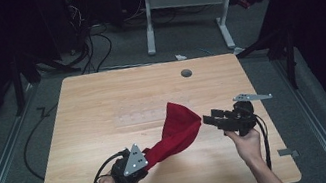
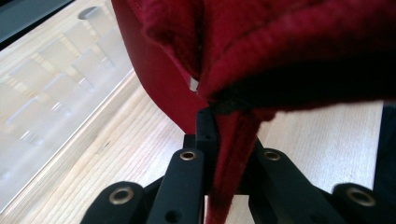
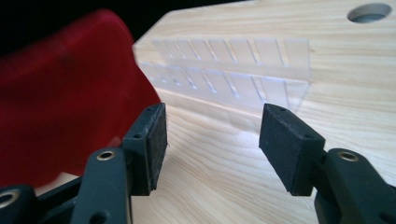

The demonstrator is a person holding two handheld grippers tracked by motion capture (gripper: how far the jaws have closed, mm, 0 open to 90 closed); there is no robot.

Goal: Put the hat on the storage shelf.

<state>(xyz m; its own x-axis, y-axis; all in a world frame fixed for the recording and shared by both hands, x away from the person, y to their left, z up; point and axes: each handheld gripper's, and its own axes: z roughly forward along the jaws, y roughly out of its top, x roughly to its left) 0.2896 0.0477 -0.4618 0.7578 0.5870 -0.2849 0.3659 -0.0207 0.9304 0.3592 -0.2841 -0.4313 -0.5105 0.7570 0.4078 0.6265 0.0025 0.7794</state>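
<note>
A dark red cloth point(image 1: 178, 130) is lifted off the wooden table point(image 1: 101, 97), stretched from lower left up to a peak near the middle. My left gripper point(image 1: 144, 156) is shut on the cloth's lower end; in the left gripper view the red cloth point(image 2: 261, 51) bunches above the closed jaws, with a strip pinched between them. My right gripper point(image 1: 208, 119) stands open just right of the cloth, its jaws pointing left. In the right gripper view the cloth point(image 3: 65, 93) lies left of the open gripper point(image 3: 212, 140), touching no pad.
A clear plastic rack point(image 1: 142, 116) with several slots lies on the table behind the cloth, seen also as the rack point(image 3: 233, 70). A round cable hole point(image 1: 186, 72) sits near the table's far edge. A white-legged desk point(image 1: 185, 1) stands beyond.
</note>
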